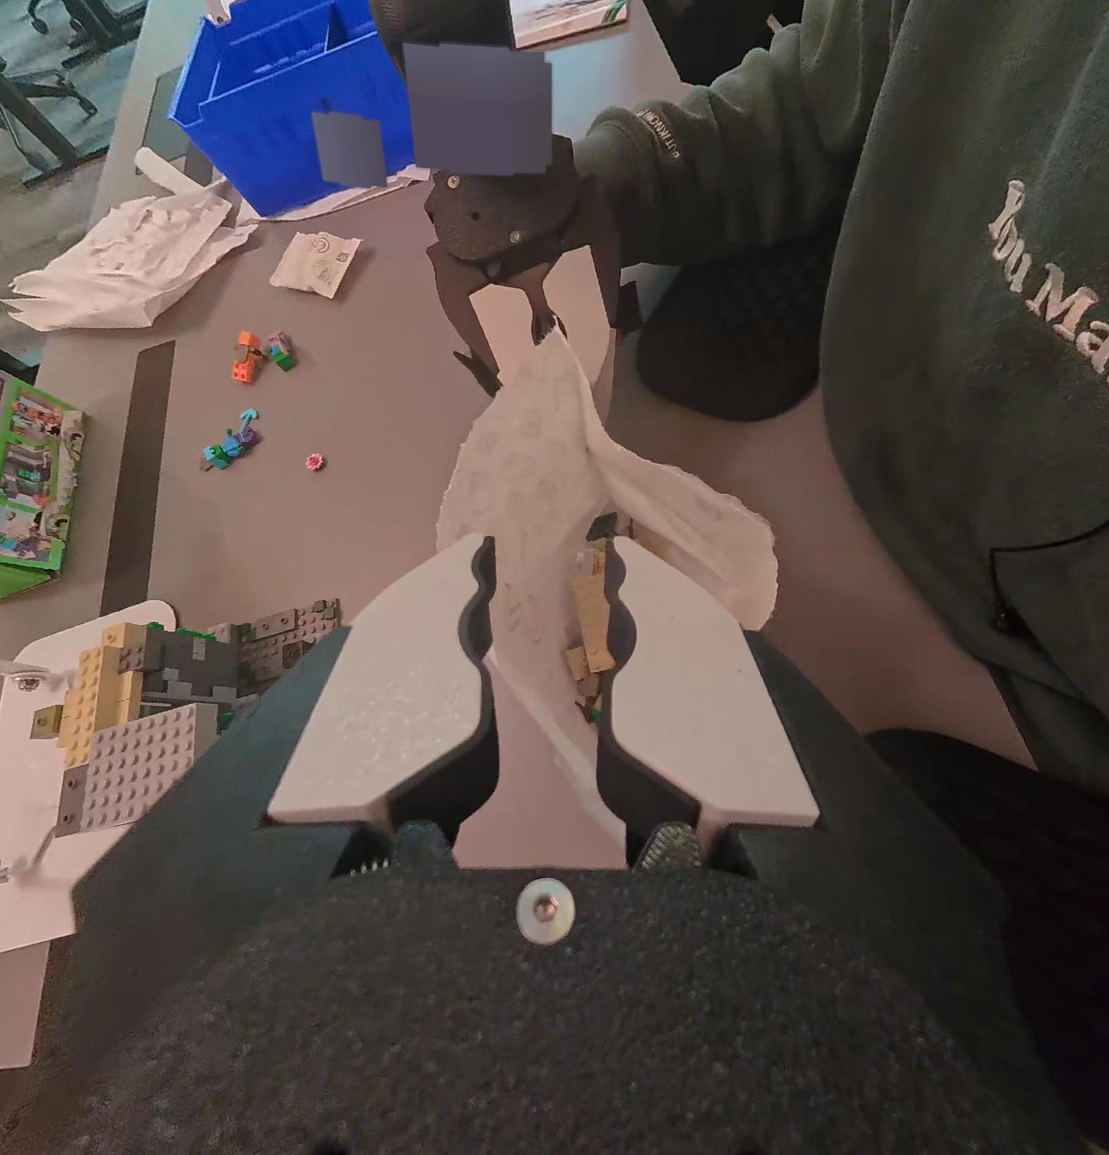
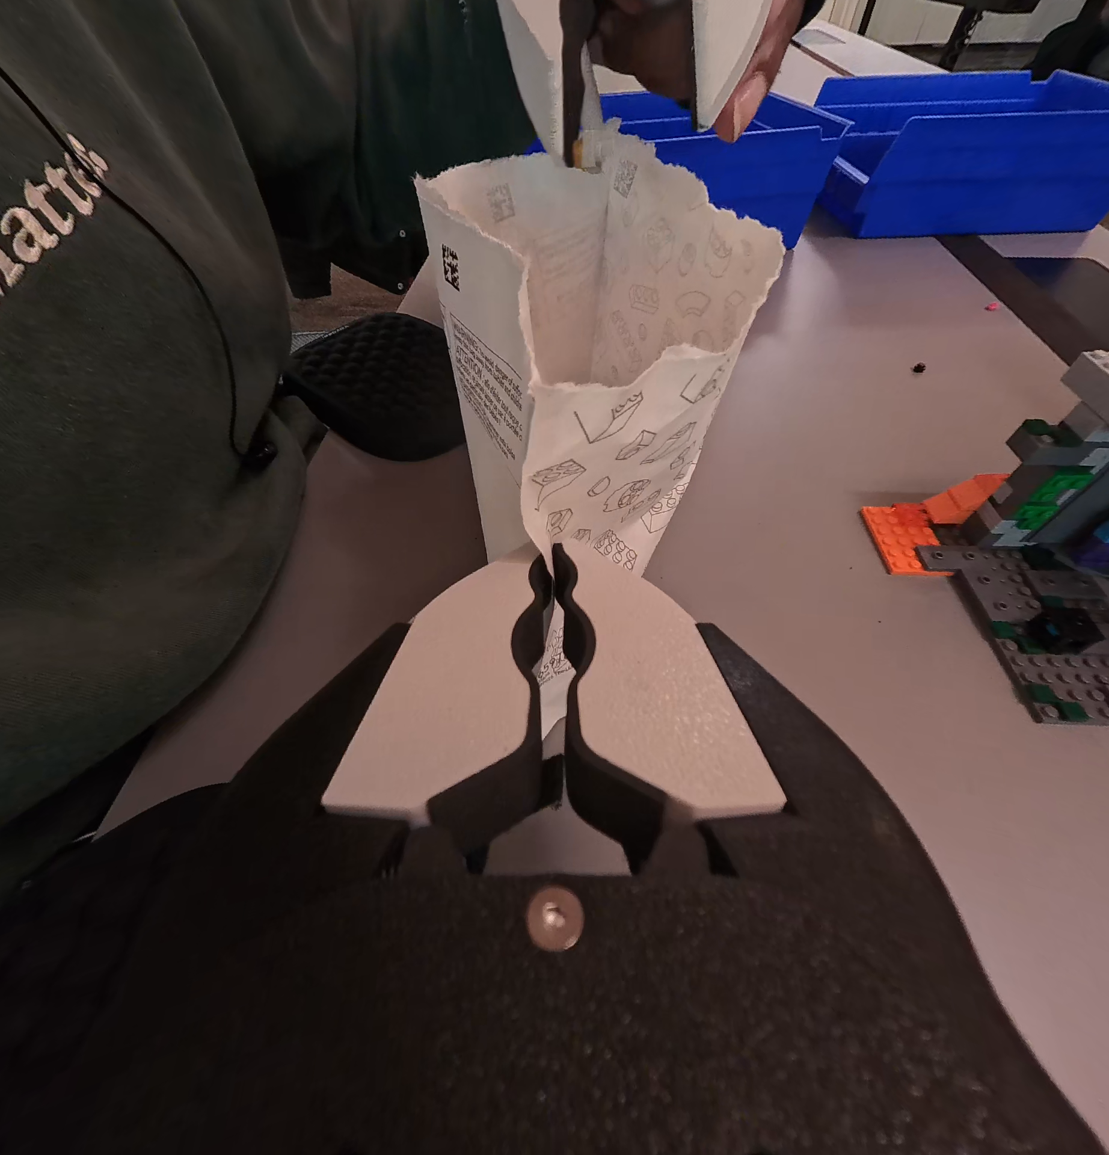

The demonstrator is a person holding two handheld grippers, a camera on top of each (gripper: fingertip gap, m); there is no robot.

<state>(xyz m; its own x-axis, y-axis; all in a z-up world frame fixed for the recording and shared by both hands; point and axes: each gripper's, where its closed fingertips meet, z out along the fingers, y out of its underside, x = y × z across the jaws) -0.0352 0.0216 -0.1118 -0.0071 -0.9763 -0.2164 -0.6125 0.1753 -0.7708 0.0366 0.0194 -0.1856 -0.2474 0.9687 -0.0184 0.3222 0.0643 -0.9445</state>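
The right tool (image 2: 555, 562) is clenched on the twisted end of a white paper bag (image 2: 633, 300) printed with brick outlines, both dark pads pressing the paper. The bag stretches in the air above the grey desk (image 2: 820, 406), between the two tools, with its torn mouth open at the left tool's end. The left tool (image 1: 549, 562) is released: its fingers stand apart with the paper running between them. The paper lies against one pad (image 1: 477, 600), while tan bricks show through the gap beside the other.

On the desk below sits a grey and tan brick build (image 1: 164, 675). Farther off lie small brick figures (image 1: 252, 356), torn paper bags (image 1: 133, 262), a green box (image 1: 21, 494) and blue bins (image 2: 977, 169). A person's green sweatshirt (image 1: 977, 312) is close beside the bag
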